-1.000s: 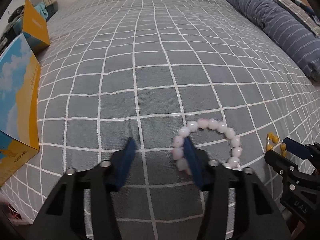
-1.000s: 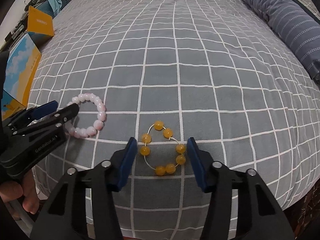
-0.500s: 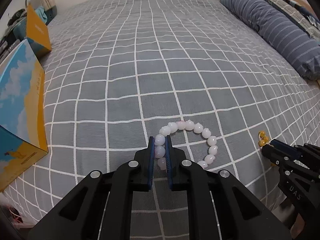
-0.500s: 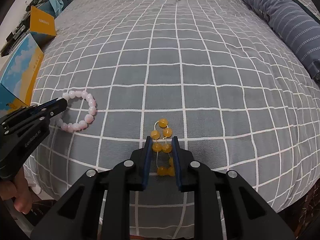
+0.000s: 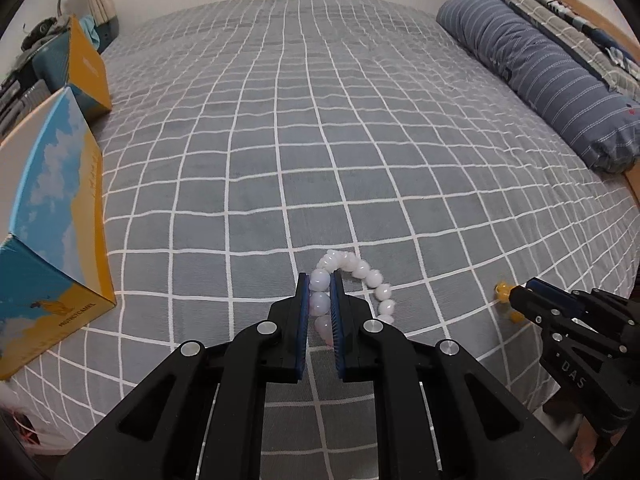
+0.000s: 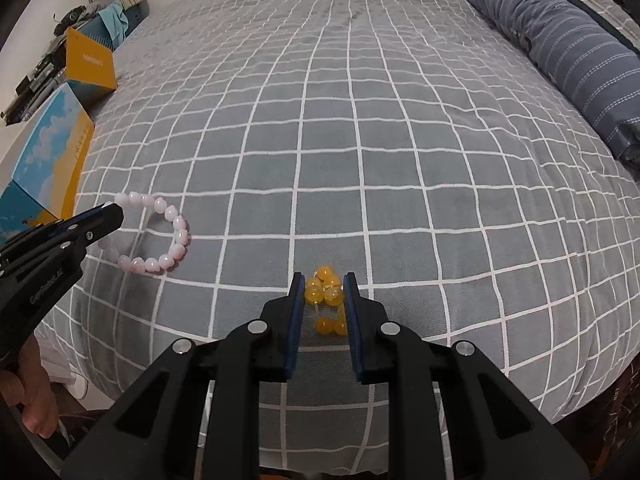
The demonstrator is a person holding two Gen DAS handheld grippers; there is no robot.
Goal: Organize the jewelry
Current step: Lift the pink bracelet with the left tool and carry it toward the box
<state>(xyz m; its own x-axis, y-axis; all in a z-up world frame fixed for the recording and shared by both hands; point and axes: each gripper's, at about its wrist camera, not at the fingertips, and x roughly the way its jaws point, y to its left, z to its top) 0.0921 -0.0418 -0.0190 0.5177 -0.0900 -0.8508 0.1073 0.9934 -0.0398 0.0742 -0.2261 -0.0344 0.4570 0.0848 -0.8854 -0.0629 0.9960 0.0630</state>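
Note:
A pale pink bead bracelet lies on the grey checked bedspread. My left gripper is shut on its near beads; the rest curves off to the right. It also shows in the right wrist view, with the left gripper at its left end. A yellow bead bracelet is bunched between the pads of my right gripper, which is shut on it. In the left wrist view the right gripper shows at the right with a yellow bead at its tip.
A blue and yellow box stands at the bed's left edge, a second yellow box behind it. A striped blue pillow lies along the right side. The bed's front edge is just below both grippers.
Both grippers were open a second ago and have closed, the left on the pink bracelet, the right on the yellow one, which bunched together. The pink bracelet's loop has narrowed.

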